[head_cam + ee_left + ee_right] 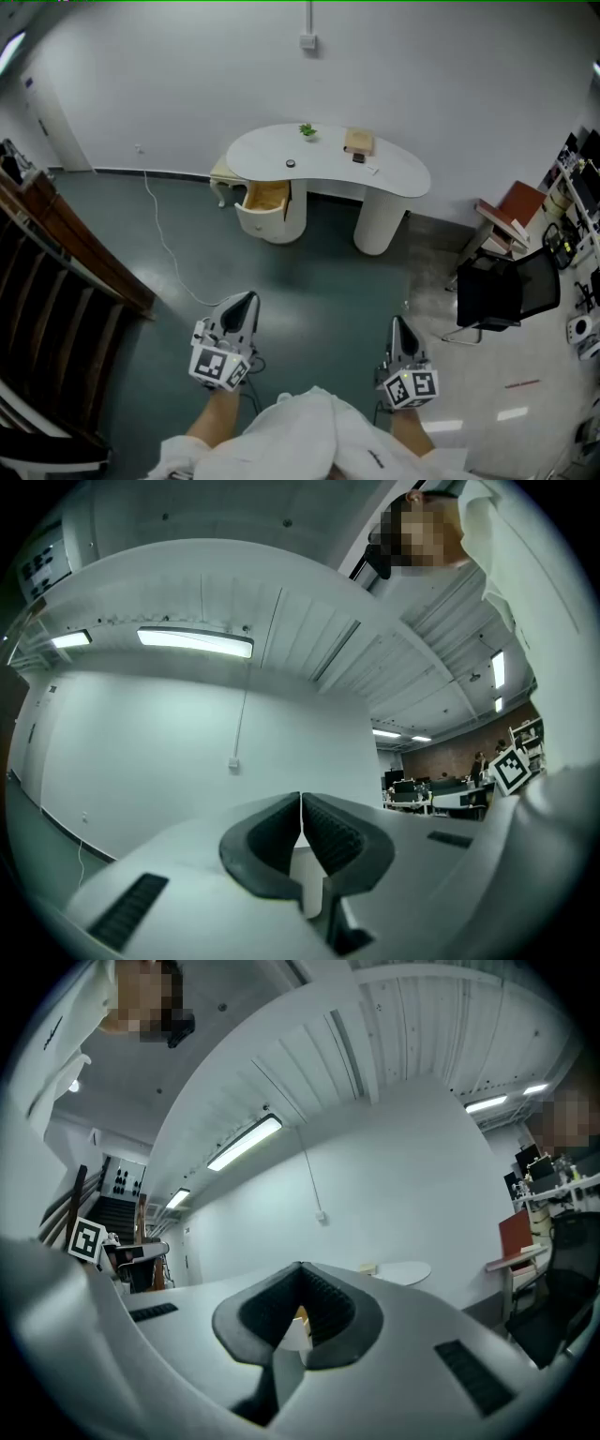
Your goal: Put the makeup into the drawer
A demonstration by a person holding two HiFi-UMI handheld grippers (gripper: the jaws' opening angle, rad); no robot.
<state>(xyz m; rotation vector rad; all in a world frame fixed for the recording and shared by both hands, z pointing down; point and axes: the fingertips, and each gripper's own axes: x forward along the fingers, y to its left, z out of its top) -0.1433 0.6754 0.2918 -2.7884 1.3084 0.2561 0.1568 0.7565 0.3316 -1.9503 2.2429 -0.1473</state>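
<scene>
A white curved dressing table [398,176] stands by the far wall, well away from me. Its left drawer [265,197] is pulled open and shows a wooden inside. On top lie a small dark round item [291,164], a tan box [358,142] with a dark piece at its front, and a green sprig [307,130]; they are too small to name. My left gripper [247,300] and right gripper [397,324] are held low in front of me, far from the table. Both are shut with nothing between the jaws [301,805] [300,1271]. The right gripper view shows the table [404,1272] in the distance.
A wooden staircase [56,272] runs along the left. A black office chair [506,291] and a red-brown chair [514,210] stand at the right beside cluttered benches. A white cable [161,234] trails over the dark floor. A cream stool [221,178] stands left of the drawer.
</scene>
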